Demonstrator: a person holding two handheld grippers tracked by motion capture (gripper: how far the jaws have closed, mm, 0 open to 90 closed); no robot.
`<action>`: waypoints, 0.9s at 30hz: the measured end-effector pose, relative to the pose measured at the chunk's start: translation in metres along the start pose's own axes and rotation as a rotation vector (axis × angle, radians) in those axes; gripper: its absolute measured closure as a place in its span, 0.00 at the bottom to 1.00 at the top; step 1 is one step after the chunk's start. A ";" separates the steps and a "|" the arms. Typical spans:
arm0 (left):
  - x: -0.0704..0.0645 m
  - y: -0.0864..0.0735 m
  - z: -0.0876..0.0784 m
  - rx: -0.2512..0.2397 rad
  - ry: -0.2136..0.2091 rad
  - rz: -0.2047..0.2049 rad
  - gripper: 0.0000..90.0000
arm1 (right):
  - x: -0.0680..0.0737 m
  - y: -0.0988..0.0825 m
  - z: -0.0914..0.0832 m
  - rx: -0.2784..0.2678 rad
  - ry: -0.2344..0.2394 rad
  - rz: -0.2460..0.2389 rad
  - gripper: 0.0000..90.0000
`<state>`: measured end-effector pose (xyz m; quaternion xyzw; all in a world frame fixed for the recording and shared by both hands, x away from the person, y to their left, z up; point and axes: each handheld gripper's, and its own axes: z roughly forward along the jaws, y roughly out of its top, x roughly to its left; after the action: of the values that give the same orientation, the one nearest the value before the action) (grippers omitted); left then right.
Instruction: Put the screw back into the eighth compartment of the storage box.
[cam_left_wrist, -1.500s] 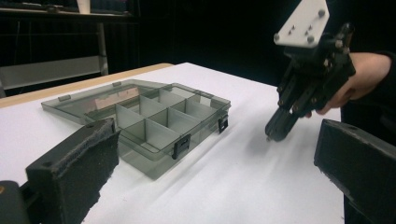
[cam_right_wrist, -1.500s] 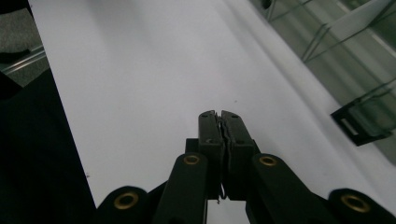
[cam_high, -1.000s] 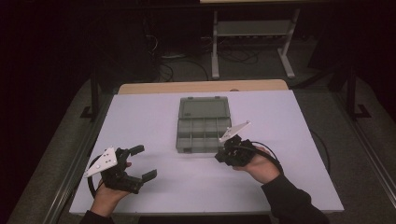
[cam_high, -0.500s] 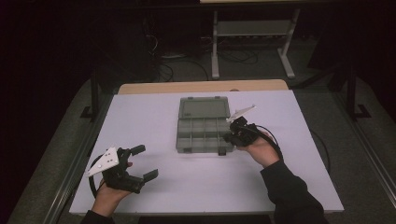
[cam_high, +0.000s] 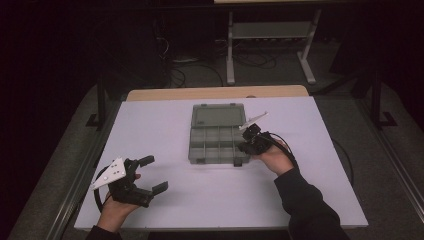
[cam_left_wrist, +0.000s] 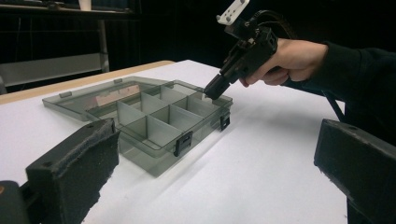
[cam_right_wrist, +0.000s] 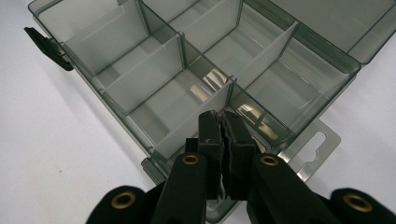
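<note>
R gripper (cam_right_wrist: 223, 122), jaws pressed together w/ nothing between, is dipping into the near-right compartment of the open organizer box (cam_high: 218, 134) mid-table. L gripper (cam_high: 156, 174) is idling wide apart, well away. Next probably needs jaws parting over whatever it's after.

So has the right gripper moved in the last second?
Yes. The right gripper went up the high view, from the box's near right corner to over its right-hand compartments.

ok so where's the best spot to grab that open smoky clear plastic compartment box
Probably the front wall of the open smoky clear plastic compartment box, between its two black latches, coming from the person's side with one jaw inside: the wall is thin and upright, while the lid lies flat behind.
</note>
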<state>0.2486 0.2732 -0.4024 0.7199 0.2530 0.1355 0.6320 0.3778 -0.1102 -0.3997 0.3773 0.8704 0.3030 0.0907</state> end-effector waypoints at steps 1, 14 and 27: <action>0.000 0.000 0.000 -0.004 0.001 -0.007 0.00 | 0.000 0.000 -0.001 -0.006 0.005 0.004 0.89; 0.000 0.000 0.000 -0.005 -0.005 0.003 0.00 | -0.002 -0.001 -0.023 -0.126 0.029 0.059 0.29; 0.000 0.000 -0.001 -0.001 -0.003 -0.004 0.00 | 0.004 -0.012 -0.045 -0.312 0.018 0.007 0.00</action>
<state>0.2478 0.2744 -0.4023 0.7194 0.2535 0.1331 0.6329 0.3501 -0.1344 -0.3712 0.3591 0.8122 0.4380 0.1395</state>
